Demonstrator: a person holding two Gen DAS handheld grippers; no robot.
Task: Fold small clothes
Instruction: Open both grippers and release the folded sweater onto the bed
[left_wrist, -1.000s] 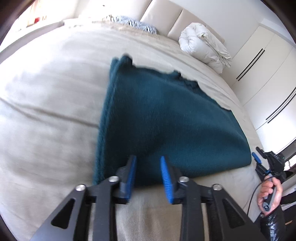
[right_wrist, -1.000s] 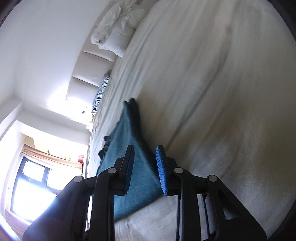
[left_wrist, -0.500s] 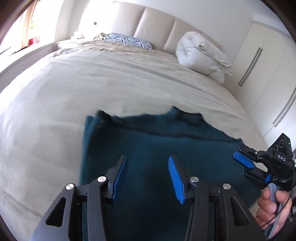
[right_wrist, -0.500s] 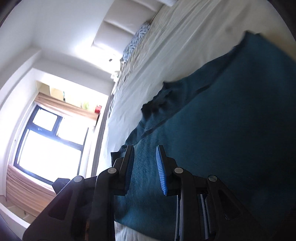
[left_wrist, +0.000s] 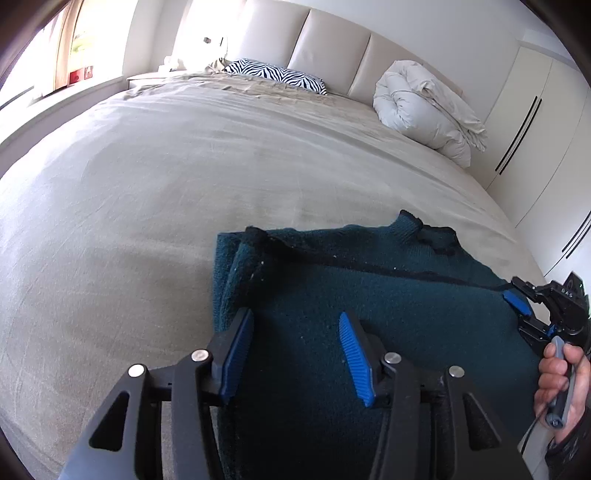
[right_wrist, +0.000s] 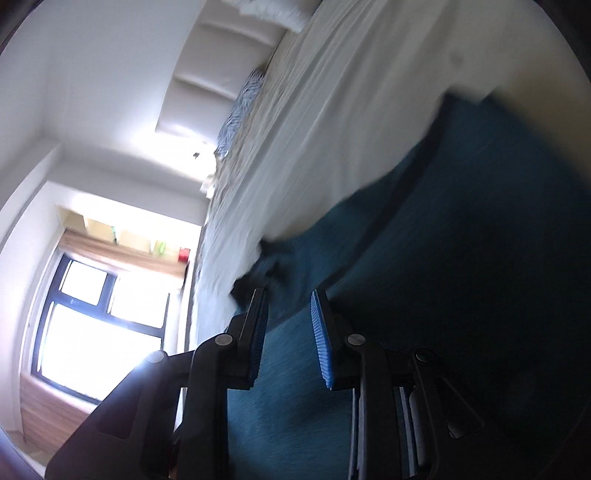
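1. The left gripper (left_wrist: 295, 332), black with ribbed blue pads, hangs over the near part of the dark teal knitted garment (left_wrist: 369, 295); its jaws stand wide apart with nothing between them.
2. The right gripper (right_wrist: 288, 314), of the same make, is tilted sideways over the same garment (right_wrist: 461, 277), jaws parted and holding nothing. In the left wrist view it (left_wrist: 524, 302) sits at the garment's right edge, gripped by the person's right hand (left_wrist: 561, 380).
3. The garment lies folded on the beige bedsheet (left_wrist: 166, 184), layered edges showing along its far and left sides.
4. Near the padded cream headboard (left_wrist: 325, 48) rest a zebra-print pillow (left_wrist: 277, 74) and a rolled white duvet (left_wrist: 424, 107).
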